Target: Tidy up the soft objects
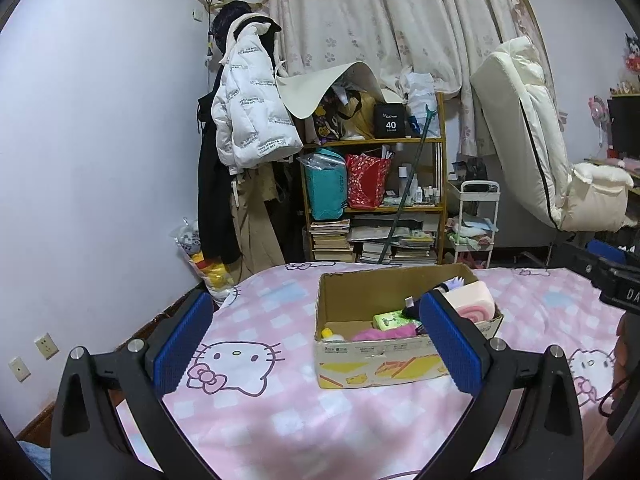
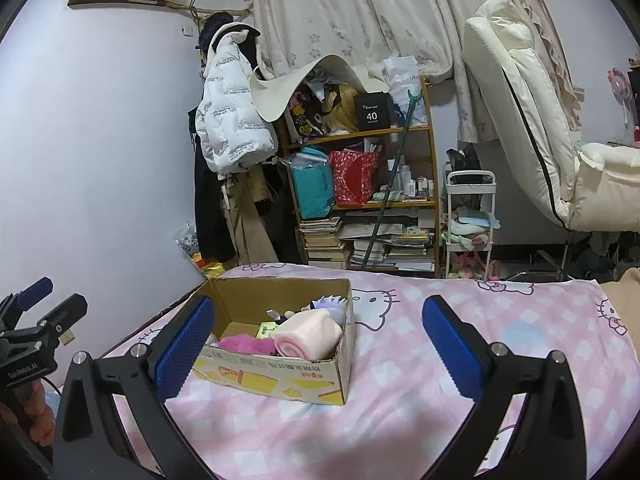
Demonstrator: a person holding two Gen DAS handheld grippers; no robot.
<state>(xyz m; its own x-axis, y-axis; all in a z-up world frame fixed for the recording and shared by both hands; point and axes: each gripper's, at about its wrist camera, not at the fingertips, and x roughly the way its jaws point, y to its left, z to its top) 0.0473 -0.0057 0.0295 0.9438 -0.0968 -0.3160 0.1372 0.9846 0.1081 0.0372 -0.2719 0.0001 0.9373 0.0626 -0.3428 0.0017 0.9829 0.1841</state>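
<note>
Already the soft objects (image 2: 280,340) sit gathered inside the cardboard box (image 2: 280,380) near the bed's (image 2: 400,420) far edge, so you hold both left tongs (image 1: 316,344) and right tongs (image 2: 316,344) wide apart, empty, above the sheet.

"40" on black box (image 1: 391,121) on shelf; "GeoRobot.AI" on left claw (image 2: 24,368) body.

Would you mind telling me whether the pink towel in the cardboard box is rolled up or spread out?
Rolled up: the pink towel shows a spiral end, lying in the cardboard box.
</note>
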